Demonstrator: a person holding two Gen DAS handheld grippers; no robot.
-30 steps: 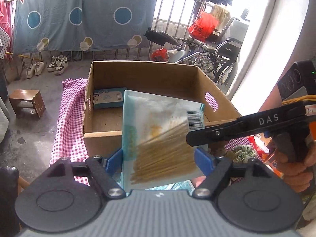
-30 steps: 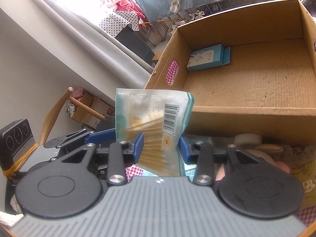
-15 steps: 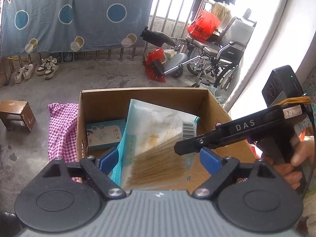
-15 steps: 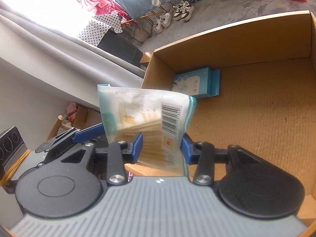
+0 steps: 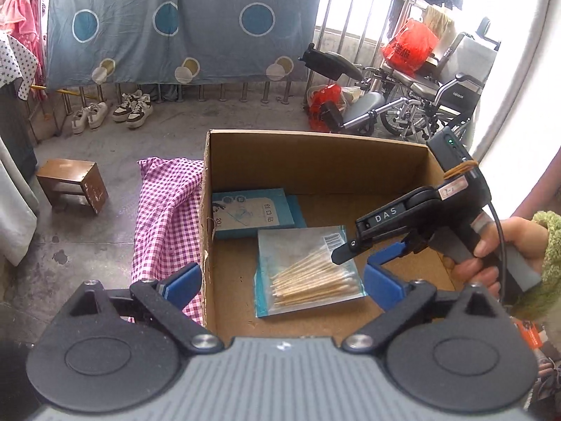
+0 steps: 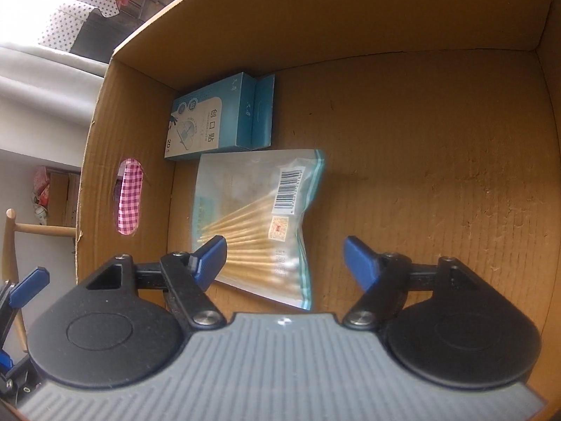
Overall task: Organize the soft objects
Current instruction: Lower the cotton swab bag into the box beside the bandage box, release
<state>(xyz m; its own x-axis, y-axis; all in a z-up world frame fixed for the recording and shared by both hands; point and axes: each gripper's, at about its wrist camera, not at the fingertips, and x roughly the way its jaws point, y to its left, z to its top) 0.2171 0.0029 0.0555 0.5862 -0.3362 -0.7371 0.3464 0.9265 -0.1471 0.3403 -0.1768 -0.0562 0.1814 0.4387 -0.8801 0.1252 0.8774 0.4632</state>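
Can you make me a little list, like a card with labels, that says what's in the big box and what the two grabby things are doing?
box: open cardboard box
inside, first thing: bag of cotton swabs, lying flat on the box floor
inside, second thing: blue bandage box, in the corner, right next to the bag
left hand-held gripper: open, holding nothing
right hand-held gripper: open, holding nothing, just above the bag
outside the box: pink checked cloth, beside the box
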